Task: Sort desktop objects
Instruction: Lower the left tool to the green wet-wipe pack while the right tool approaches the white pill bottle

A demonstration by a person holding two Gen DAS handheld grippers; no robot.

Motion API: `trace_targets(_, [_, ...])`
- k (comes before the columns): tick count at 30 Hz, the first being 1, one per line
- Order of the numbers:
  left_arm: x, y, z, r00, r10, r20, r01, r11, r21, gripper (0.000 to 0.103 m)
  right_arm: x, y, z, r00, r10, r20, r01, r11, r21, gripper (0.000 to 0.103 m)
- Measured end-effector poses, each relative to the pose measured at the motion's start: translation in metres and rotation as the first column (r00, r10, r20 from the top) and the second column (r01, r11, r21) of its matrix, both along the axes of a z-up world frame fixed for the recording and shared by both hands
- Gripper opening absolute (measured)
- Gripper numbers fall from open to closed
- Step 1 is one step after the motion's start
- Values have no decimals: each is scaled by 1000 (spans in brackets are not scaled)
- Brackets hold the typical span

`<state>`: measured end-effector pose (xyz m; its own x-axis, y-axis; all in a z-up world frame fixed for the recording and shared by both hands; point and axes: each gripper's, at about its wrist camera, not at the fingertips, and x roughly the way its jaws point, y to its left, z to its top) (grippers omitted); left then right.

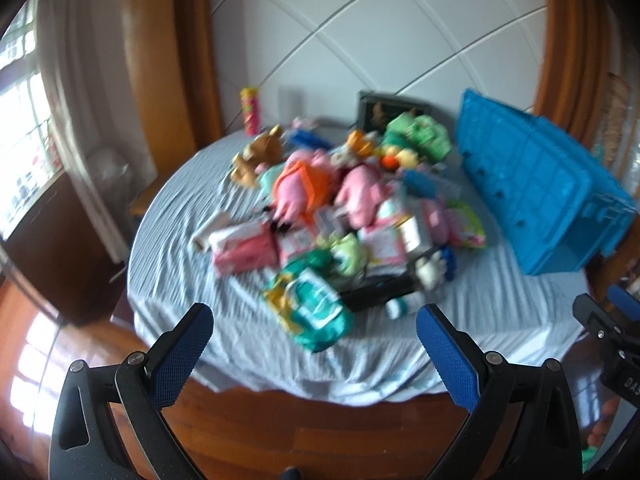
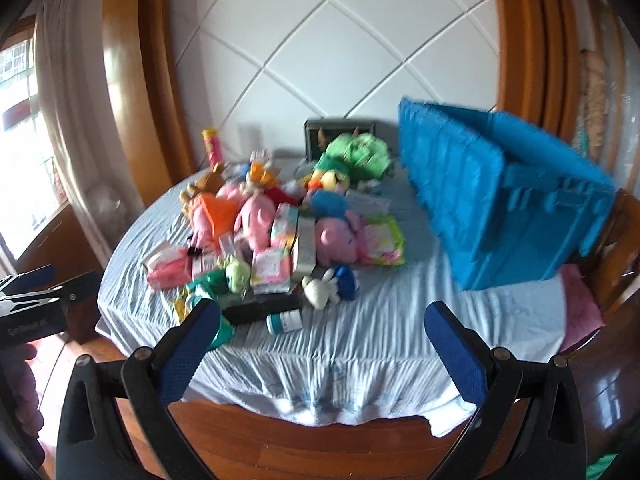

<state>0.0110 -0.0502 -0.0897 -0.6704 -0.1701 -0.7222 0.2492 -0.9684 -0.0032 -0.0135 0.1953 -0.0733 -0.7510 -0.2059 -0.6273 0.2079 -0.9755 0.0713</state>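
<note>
A pile of soft toys point(image 1: 316, 184) point(image 2: 256, 208), packets and small boxes covers the middle of a round table with a pale blue cloth point(image 1: 180, 256) point(image 2: 380, 320). A blue plastic crate point(image 1: 532, 188) point(image 2: 500, 200) stands at the table's right side, its lid up. My left gripper point(image 1: 314, 322) hangs open before the table's near edge, nothing between its fingers. My right gripper point(image 2: 322, 320) is open too and empty, short of the near edge. A green wipes packet point(image 1: 316, 308) and a small white-green bottle point(image 2: 285, 322) lie closest to me. Both views are blurred.
A tall red-yellow can point(image 1: 250, 110) point(image 2: 212, 146) and a dark picture frame point(image 1: 390, 110) point(image 2: 340, 130) stand at the table's far side. A white rabbit toy point(image 2: 320, 286) and a black case point(image 2: 262, 306) lie near the front. A chair with a pink cushion point(image 2: 580, 304) stands right of the table.
</note>
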Motion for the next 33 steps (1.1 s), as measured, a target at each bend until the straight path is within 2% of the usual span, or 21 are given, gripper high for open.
trace_targets(6, [-22,-25,-61,991,70,115,-74,997,32,103,-39,-19,-61,993,48,108,-45,999,-28,103])
trace_targets(8, [-38,-29,-82,987,70,145,-80,995,65,103,-51,-28,-79,987,56,148,-50,998,-39,103])
trace_targets(11, [-67,-33,-117,979,47,199,-77,987,143,103,-67,-42,-100,978,72,194,-73,997,-3,103])
trace_targets(12, [-76,-33,-126,976,48,212,-80,986,147,103,-71,-47,-107,976,71,206,-75,997,13,103])
trace_targets(19, [-127,-41,-175,963,44,265,-91,982,167,103,-109,-60,-145,960,1,281,-20,998,66,103])
trace_targets(24, [-143,-40,-214,949,30,315,-90,980,177,102,-130,-63,-182,947,-39,320,20,998,63,103])
trace_targets(28, [-145,-34,-227,951,46,306,-95,985,145,102,-141,-64,-208,934,-41,354,25,998,50,103])
trace_targets(33, [-152,-25,-225,956,48,290,-95,984,149,102,-148,-71,-225,938,7,347,-20,999,32,103])
